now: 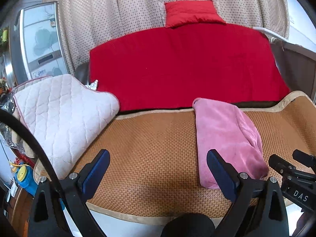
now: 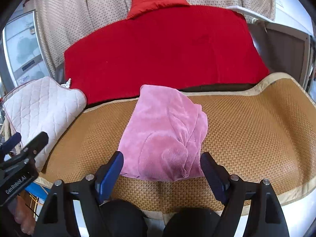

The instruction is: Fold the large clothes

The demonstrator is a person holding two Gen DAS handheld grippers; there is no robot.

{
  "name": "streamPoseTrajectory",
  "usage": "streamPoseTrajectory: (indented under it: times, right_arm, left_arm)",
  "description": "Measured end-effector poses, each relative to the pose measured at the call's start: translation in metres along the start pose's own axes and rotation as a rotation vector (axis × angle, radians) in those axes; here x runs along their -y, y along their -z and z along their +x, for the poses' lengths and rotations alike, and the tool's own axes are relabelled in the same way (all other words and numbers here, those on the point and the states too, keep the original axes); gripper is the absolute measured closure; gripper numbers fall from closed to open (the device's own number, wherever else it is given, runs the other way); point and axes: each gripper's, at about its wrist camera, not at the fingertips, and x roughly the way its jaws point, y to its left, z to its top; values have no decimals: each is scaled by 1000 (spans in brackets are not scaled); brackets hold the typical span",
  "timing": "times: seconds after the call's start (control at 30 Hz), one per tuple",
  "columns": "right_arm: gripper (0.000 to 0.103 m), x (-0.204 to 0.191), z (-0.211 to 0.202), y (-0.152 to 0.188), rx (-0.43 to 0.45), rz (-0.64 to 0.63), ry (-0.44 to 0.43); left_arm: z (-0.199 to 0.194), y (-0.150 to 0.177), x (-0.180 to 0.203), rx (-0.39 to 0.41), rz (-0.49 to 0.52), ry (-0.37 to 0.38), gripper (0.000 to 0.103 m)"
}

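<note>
Beige dotted curtains (image 1: 122,19) hang across the far side of the room, behind a bed laid with a brown woven rattan mat (image 1: 154,158) edged in tan binding. Beyond the mat's far edge lies a wide red blanket (image 1: 183,65), and a small red cushion (image 1: 189,12) rests at the blanket's far end against the curtains. At the left of the mat sits a folded white quilted pad (image 1: 63,114) with thin pink piping.

The folded pink corduroy garment (image 2: 164,134) lies on the mat, its far end reaching the mat's far binding and its near end close to the near edge. Its right side is bunched into soft creases.

The right tool (image 2: 162,173) hangs just above the mat at the garment's near end, its blue-padded fingers (image 2: 109,177) spread wide, one on each side of the cloth and pinching nothing. The left tool (image 1: 158,173) hovers to the left of the garment, its fingers also spread wide over bare mat, with its right finger crossing in front of the garment's near left corner. Whether that finger touches the cloth cannot be told.
</note>
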Motion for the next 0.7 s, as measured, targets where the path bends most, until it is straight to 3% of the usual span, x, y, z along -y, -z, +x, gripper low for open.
streamPoseTrajectory:
  times: [0.7]
  right_arm:
    - [20,-34,27,7,-49,-67,117]
  left_arm:
    - [26,16,-21,-20,-45,76,5]
